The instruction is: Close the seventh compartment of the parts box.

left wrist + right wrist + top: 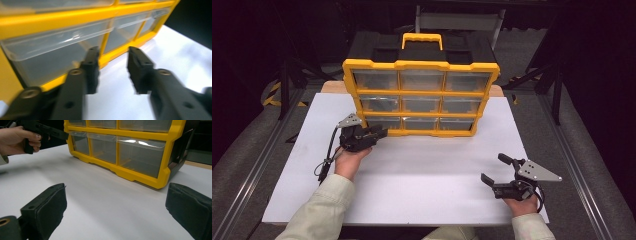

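**Clerk:** Item one: parts organiser (421,95), yellow frame, black body, yellow carry handle (422,39) on top. It stood upright at the upper centre of the high view, toward the back of the white desk (412,185). Nine clear drawers, three rows of three.

**Assessor:** Contents?

**Clerk:** The drawers looked empty, though glare hid parts of them. Judged light for its bulk, rigid in the frame, and liable to slide on the smooth desk top if a drawer was tugged hard.

**Assessor:** Drawer material?

**Clerk:** Thin transparent plastic, glossy, probably slippery and somewhat flexible. Each front carried a projecting lip along its upper edge; that lip was judged the sensible place to take hold, pinched from above and below.

**Assessor:** Item two?

**Clerk:** The left hand-held gripper (379,133), at the left middle of the high view, jaws parted with nothing between them. In its own view one jaw lay against or just in front of the bottom-left drawer (57,57); contact could not be confirmed through the blur.

**Assessor:** Item three?

**Clerk:** The right hand-held gripper (497,170), lower right of the high view, well apart from the organiser. Jaws spread wide, empty, held low over the bare desk. It was judged free to steady the frame, should a drawer stick.
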### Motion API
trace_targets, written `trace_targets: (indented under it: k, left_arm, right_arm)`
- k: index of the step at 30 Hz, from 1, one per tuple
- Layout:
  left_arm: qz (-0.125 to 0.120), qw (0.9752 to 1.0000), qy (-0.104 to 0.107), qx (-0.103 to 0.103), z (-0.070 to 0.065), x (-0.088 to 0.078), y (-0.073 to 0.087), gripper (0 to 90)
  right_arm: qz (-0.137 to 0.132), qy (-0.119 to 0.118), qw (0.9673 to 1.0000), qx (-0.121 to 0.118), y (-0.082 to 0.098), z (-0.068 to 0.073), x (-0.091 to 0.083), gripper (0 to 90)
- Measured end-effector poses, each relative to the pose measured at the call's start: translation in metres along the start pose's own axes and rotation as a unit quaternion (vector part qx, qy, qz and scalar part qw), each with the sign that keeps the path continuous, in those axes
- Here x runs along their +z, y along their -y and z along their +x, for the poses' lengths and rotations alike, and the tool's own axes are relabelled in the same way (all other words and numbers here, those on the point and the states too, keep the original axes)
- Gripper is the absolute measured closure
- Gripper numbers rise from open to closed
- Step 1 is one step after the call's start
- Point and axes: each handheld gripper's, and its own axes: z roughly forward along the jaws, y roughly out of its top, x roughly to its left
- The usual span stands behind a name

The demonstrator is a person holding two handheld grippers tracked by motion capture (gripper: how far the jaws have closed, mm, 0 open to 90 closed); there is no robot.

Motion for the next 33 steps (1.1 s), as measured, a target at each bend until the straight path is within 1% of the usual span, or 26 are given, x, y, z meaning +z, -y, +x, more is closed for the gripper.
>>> trace_targets:
  k: [1, 2, 3, 4, 5, 7, 9, 11, 14, 15, 18, 19, 20, 22, 27, 31, 33]
  left_arm:
    - [-0.002, 1.0000, 0.006, 0.003, -0.002, -0.003, -0.001, 53.8]
    - [-0.004, 1.0000, 0.003, 0.007, -0.005, -0.005, -0.002, 45.2]
    - [-0.005, 1.0000, 0.003, 0.008, -0.007, -0.007, -0.003, 38.4]
    - [-0.009, 0.9999, 0.003, 0.014, -0.008, -0.010, -0.004, 32.6]
    - [-0.014, 0.9998, 0.002, 0.013, -0.011, -0.013, -0.005, 27.4]
    - [-0.018, 0.9997, -0.001, 0.018, -0.014, -0.020, -0.005, 18.6]
    - [-0.025, 0.9993, 0.000, 0.026, -0.017, -0.027, -0.005, 12.3]
    - [-0.032, 0.9988, 0.004, 0.037, -0.020, -0.034, -0.004, 10.5]
    - [-0.042, 0.9982, 0.010, 0.042, -0.023, -0.046, -0.001, 7.9]
    - [-0.045, 0.9982, 0.011, 0.039, -0.024, -0.050, 0.000, 7.0]
    - [-0.062, 0.9970, 0.012, 0.044, -0.026, -0.063, 0.003, 4.8]
    - [-0.062, 0.9970, 0.012, 0.044, -0.026, -0.063, 0.003, 4.4]
    - [-0.071, 0.9960, 0.010, 0.053, -0.028, -0.071, 0.006, 3.9]
    - [-0.076, 0.9951, 0.009, 0.062, -0.029, -0.078, 0.009, 3.1]
    - [-0.084, 0.9938, 0.012, 0.073, -0.032, -0.093, 0.017, 1.6]
    - [-0.086, 0.9936, 0.014, 0.072, -0.032, -0.103, 0.026, 0.8]
    - [-0.088, 0.9940, 0.012, 0.065, -0.030, -0.109, 0.035, 0.7]
  right_arm:
    - [0.000, 0.000, 1.0000, 0.000, 0.000, 0.000, 0.000, 3.6]
    - [-0.001, 0.000, 1.0000, -0.001, 0.000, 0.000, 0.000, 3.6]
    - [0.000, 0.001, 1.0000, -0.002, 0.000, 0.000, 0.000, 3.6]
    - [0.000, 0.001, 1.0000, -0.002, 0.000, 0.000, 0.000, 3.6]
    - [0.000, 0.001, 1.0000, -0.002, 0.000, 0.000, 0.000, 3.6]
    - [-0.001, 0.000, 1.0000, -0.002, 0.000, 0.001, 0.001, 3.6]
    - [0.000, 0.002, 1.0000, -0.003, 0.000, 0.001, 0.000, 3.6]
    - [0.000, 0.001, 1.0000, -0.003, -0.001, 0.001, 0.000, 3.5]
    - [0.000, 0.001, 1.0000, -0.003, -0.001, 0.001, 0.000, 3.5]
    - [0.000, 0.001, 1.0000, -0.004, -0.001, 0.001, 0.000, 3.5]
    - [-0.001, 0.001, 1.0000, -0.004, -0.001, 0.001, 0.000, 3.3]
    - [0.000, 0.001, 1.0000, -0.004, -0.001, 0.001, 0.000, 3.2]
    - [0.001, 0.001, 1.0000, -0.004, -0.001, 0.001, 0.000, 3.1]
    - [0.002, 0.002, 1.0000, -0.005, -0.001, 0.001, 0.001, 2.8]
    - [0.006, 0.000, 1.0000, -0.006, 0.000, 0.001, 0.002, 1.8]
    - [0.006, -0.001, 1.0000, -0.006, 0.000, 0.001, 0.003, 0.7]
    - [0.004, -0.004, 1.0000, -0.006, 0.000, 0.001, 0.002, 0.1]
